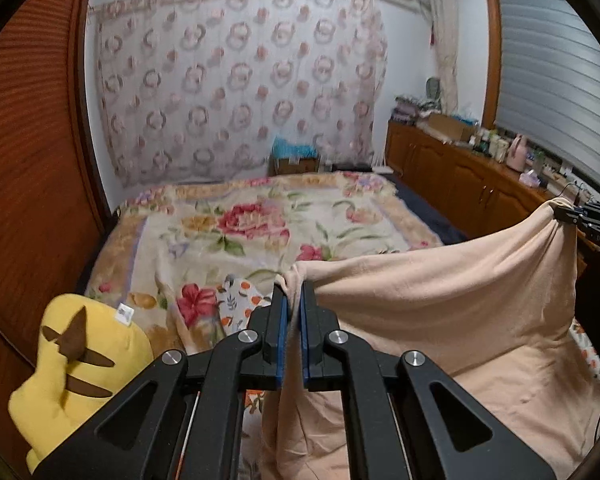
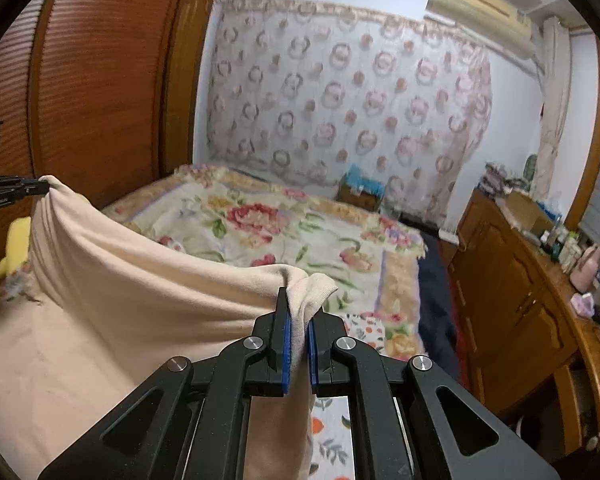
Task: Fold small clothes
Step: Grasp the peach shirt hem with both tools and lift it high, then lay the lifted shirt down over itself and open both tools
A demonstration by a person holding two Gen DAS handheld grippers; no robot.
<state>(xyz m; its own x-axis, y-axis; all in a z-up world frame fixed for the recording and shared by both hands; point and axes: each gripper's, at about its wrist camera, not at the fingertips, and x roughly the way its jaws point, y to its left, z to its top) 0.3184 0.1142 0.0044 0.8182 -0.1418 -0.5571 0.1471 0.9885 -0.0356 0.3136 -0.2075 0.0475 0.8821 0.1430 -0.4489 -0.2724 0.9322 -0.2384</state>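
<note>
A peach-coloured garment (image 1: 452, 312) hangs spread between my two grippers above the bed. My left gripper (image 1: 294, 288) is shut on one top corner of it. My right gripper (image 2: 299, 300) is shut on the other top corner, where a ribbed edge sticks out past the fingers. The garment (image 2: 120, 304) sags in the middle and drapes down toward the bed. In the left wrist view the right gripper (image 1: 568, 214) shows at the far right, pinching the cloth. In the right wrist view the left gripper (image 2: 40, 189) shows at the far left.
A bed with a floral blanket (image 1: 260, 224) lies ahead. A fruit-print cloth (image 1: 240, 300) lies under the garment. A yellow plush toy (image 1: 80, 360) sits at the left by a wooden wardrobe (image 1: 28, 180). A wooden cabinet (image 2: 520, 300) with bottles runs along the right.
</note>
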